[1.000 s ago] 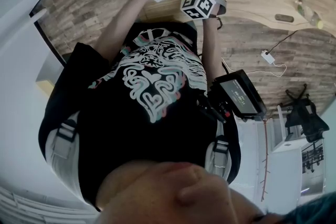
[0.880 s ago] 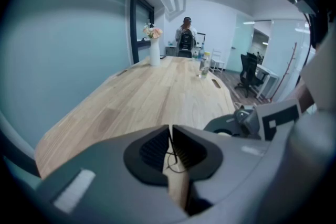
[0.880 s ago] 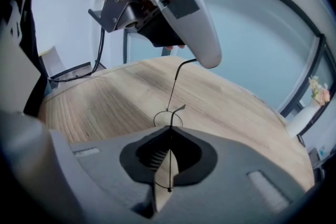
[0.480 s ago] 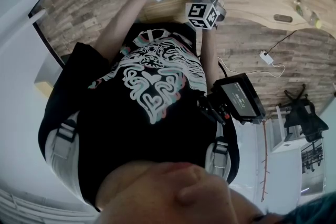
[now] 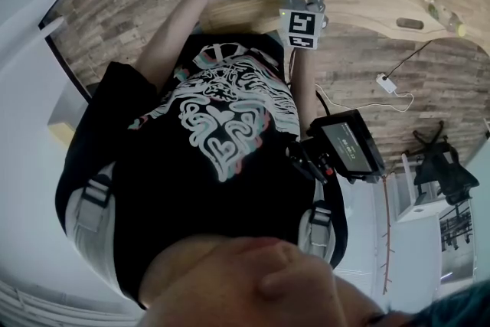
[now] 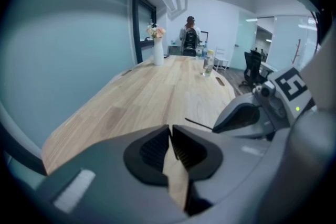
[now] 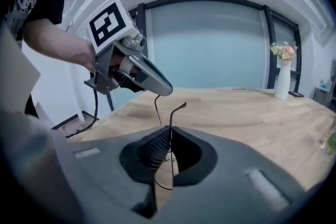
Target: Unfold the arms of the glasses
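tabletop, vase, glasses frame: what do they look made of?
Tabletop: pale wood or wood-look laminate, matte; grain and plank seams show.
Vase: white, smooth, probably ceramic; too far off to be sure.
Glasses: very thin black wire, likely metal, judged from how slim it is.

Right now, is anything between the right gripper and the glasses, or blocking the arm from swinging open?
Nothing visible stands in the way. The right gripper is shut on the thin black glasses arm, and the left gripper pinches the wire frame close beside it. Beneath them is only the wooden table.
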A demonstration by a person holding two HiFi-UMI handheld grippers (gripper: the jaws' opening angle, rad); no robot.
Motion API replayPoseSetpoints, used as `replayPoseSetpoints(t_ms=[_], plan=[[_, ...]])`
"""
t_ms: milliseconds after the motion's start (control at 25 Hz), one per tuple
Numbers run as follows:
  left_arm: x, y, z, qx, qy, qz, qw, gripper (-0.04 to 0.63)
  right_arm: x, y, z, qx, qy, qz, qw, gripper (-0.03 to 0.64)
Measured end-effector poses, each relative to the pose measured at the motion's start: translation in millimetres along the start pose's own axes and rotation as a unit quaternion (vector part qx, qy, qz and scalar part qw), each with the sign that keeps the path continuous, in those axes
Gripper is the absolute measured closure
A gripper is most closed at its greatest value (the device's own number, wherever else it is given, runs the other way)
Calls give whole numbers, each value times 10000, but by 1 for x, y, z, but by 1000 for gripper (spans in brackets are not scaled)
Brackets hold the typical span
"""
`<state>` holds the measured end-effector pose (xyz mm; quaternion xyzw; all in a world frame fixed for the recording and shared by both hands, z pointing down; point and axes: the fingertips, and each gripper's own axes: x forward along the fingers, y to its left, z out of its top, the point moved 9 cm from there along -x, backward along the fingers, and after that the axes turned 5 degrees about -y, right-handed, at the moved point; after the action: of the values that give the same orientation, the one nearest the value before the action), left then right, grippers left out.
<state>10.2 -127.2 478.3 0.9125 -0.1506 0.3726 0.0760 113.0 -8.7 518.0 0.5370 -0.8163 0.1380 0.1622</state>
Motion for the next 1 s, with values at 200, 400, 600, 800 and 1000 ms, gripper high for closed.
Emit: replayPoseSetpoints(t_ms=[200, 400, 600, 800, 1000], plan=[[-1, -1, -6, 154, 115, 82, 9998, 584, -12, 2, 6, 375, -472, 481, 9970, 612], [-42, -9, -17, 118, 121, 223, 9996, 574, -48, 29, 36, 601, -975, 820, 9900, 612], [-95, -17, -37, 45, 30, 331, 9994, 565, -76, 81, 62, 420, -1314, 1115, 9841, 612], [-106, -11, -42, -34, -40, 277, 9996, 565, -81, 99, 74, 421, -1272, 1097, 9849, 612], [-93, -1, -36, -25, -79, 116, 9999, 565, -74, 91, 75, 558, -1298, 908, 9858, 612]])
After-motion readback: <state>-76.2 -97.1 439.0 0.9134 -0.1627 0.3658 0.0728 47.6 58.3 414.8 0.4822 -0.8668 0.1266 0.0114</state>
